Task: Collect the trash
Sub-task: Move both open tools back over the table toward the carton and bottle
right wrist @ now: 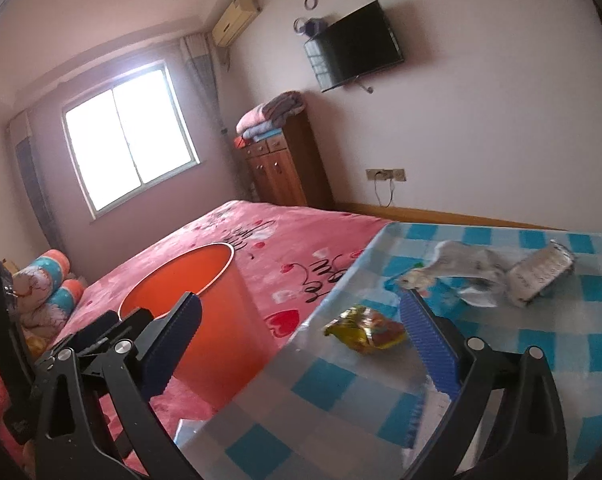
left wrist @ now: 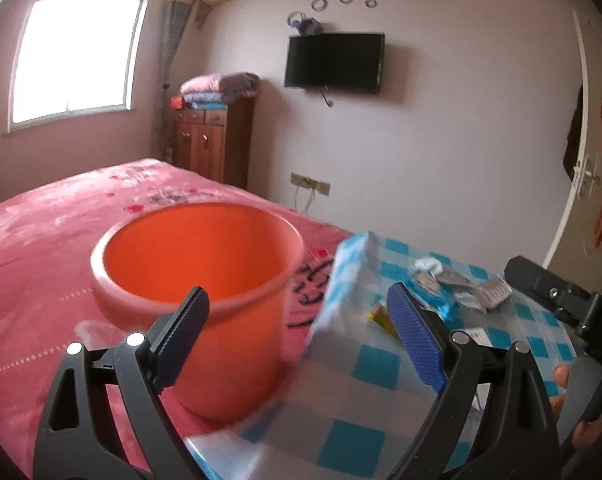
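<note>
Both your claws are spread wide and empty. The yellow wrapper (right wrist: 367, 330) lies on the checked desk (right wrist: 541, 344), just ahead of your right claw (right wrist: 301, 344) and between its fingers' line of reach, long axis running left to right across them. Your left claw (left wrist: 297, 334) faces the orange bucket (left wrist: 197, 264) on the bed (left wrist: 41, 248), so the right hand is nearer the wrapper; crumpled foil scraps (right wrist: 489, 272) lie beyond it.

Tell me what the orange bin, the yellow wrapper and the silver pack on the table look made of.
Orange bin: smooth moulded plastic, by its even colour and rolled rim. Yellow wrapper: crinkled glossy film, probably plastic, catching highlights. Silver pack: looks like foil, a metallic grey sheet with ridged rows, possibly a blister strip; too blurred to be sure.
</note>
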`<state>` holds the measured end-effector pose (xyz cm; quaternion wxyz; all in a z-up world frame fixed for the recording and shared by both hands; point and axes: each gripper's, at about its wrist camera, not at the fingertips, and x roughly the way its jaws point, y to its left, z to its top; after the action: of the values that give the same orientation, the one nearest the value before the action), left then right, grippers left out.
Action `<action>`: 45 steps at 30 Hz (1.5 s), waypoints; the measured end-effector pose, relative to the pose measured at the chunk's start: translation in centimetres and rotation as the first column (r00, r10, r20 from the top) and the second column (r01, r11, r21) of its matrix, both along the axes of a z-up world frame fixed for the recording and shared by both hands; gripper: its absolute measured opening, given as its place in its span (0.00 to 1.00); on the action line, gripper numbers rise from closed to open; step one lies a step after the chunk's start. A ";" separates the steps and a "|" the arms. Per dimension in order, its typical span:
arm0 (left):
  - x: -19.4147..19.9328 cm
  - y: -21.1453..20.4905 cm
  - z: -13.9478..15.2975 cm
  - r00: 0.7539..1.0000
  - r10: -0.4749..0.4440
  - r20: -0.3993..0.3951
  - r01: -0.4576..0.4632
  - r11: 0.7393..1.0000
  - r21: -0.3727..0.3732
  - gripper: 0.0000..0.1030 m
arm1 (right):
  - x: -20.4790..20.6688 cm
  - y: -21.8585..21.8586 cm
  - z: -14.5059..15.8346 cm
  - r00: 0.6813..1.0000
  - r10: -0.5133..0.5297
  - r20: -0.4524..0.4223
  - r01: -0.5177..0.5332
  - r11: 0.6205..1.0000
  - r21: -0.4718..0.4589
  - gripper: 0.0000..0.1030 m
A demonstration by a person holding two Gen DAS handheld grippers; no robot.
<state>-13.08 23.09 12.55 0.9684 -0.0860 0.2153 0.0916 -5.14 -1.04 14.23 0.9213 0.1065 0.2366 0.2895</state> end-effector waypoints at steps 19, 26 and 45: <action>0.5 -6.8 -2.8 0.983 -0.127 -0.132 0.131 0.991 0.019 0.88 | -1.4 -6.6 -3.2 0.996 -0.092 -0.018 0.092 0.996 -0.021 0.95; 1.2 -9.1 -4.2 0.966 -0.175 -0.189 0.185 0.982 0.034 0.88 | -0.8 -8.9 -4.0 0.987 -0.156 -0.042 0.154 0.987 -0.055 0.95; 3.2 -16.3 -5.9 0.912 -0.304 -0.276 0.331 0.942 0.056 0.88 | 3.5 -18.2 -8.0 0.921 -0.328 -0.210 0.318 0.945 -0.081 0.95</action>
<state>-9.84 6.81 6.66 0.9362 0.0124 0.3483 -0.0455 -1.62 -19.28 6.24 0.9266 0.1545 0.3231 0.1146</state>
